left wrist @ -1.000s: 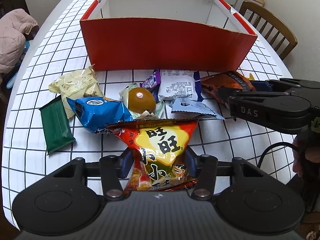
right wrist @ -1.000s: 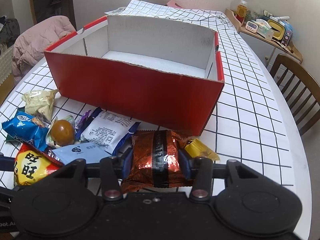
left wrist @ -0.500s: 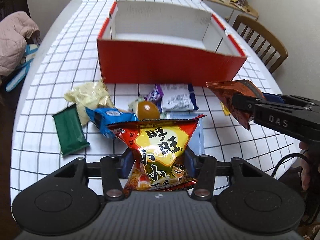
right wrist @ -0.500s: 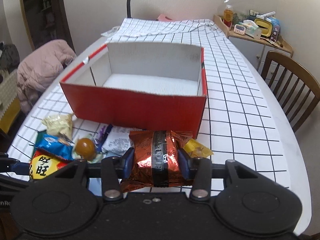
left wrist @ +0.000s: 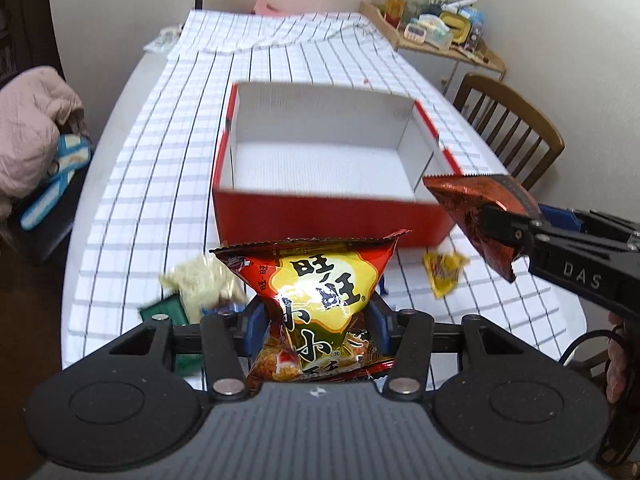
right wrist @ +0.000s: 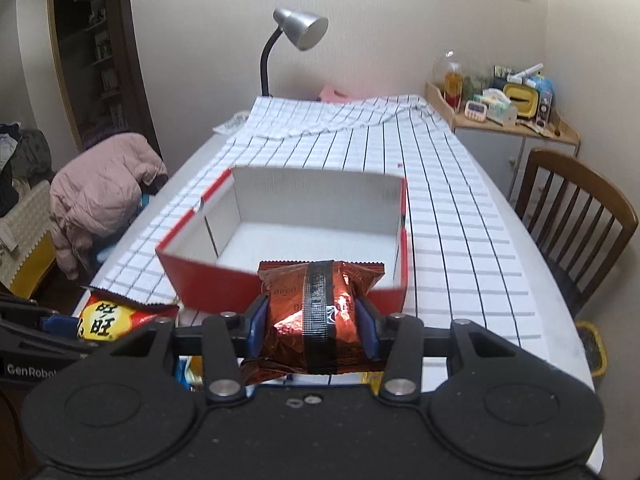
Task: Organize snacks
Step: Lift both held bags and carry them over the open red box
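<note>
You have a lamp [right wrist: 301,32] behind the table [right wrist: 460,184], a chair [right wrist: 576,208] right, a pink jacket [right wrist: 100,184] left.

Motion-blurred snacks [left wrist: 200,284] sit half-hidden behind the jaws.

Glossy foil snack packets [right wrist: 320,312], matt cardboard box [left wrist: 320,216], checked cloth tablecloth [right wrist: 460,216].

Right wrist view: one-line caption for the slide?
Right gripper holds a copper-red snack pack just short of the open red box.
</note>
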`<state>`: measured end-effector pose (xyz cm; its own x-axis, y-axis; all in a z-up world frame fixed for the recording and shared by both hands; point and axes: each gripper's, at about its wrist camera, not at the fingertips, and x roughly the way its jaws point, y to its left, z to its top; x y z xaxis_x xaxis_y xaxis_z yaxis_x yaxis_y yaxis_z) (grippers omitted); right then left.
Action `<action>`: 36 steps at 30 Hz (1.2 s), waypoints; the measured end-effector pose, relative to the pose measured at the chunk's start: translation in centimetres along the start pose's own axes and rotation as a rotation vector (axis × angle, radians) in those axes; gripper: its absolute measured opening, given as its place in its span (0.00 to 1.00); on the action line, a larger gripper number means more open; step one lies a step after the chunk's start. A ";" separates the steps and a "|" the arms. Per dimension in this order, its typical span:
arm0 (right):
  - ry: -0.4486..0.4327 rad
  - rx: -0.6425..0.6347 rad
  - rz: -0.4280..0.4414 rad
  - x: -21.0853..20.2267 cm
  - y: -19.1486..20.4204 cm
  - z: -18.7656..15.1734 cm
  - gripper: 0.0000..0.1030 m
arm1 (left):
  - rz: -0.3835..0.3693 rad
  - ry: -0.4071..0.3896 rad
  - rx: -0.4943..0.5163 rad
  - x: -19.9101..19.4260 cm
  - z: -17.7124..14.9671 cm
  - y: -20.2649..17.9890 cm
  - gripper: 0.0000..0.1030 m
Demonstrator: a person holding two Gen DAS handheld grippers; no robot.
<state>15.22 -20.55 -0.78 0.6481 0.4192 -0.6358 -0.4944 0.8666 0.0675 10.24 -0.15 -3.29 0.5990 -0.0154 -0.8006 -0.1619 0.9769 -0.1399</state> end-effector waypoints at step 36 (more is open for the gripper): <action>0.165 -0.175 0.051 17.9 -1.3 7.2 0.43 | 0.204 0.184 0.051 17.5 17.5 0.4 0.49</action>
<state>31.62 -12.22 -6.72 0.5234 0.3994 -0.7527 -0.6265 0.7791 -0.0223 34.39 3.68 -7.20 0.4049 0.1492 -0.9021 -0.2218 0.9732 0.0614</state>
